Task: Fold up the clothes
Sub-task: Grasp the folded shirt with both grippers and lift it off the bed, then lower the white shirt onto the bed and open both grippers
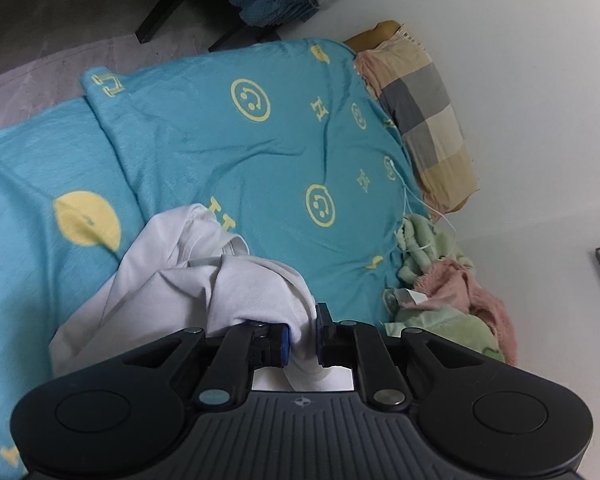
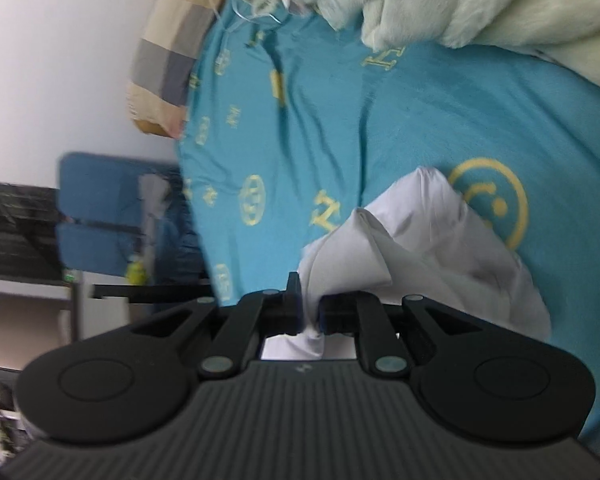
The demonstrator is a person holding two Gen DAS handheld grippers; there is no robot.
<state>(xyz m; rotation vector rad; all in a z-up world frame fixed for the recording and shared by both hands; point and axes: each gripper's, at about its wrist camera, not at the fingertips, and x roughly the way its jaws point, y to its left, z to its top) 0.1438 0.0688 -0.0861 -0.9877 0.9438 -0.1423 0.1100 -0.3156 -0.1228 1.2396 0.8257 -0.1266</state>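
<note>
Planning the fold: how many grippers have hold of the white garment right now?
2. The left gripper pinches one bunch of the white garment; the right gripper pinches another. Nothing suggests a hidden third.

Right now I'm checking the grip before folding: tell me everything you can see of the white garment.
The white garment is plain, thin, soft-looking cloth, crumpled into loose folds, not yet folded. It hangs bunched over the turquoise bedsheet. Both the left gripper and right gripper have their jaws pinched on its fabric, and cloth pokes through behind them.
</note>
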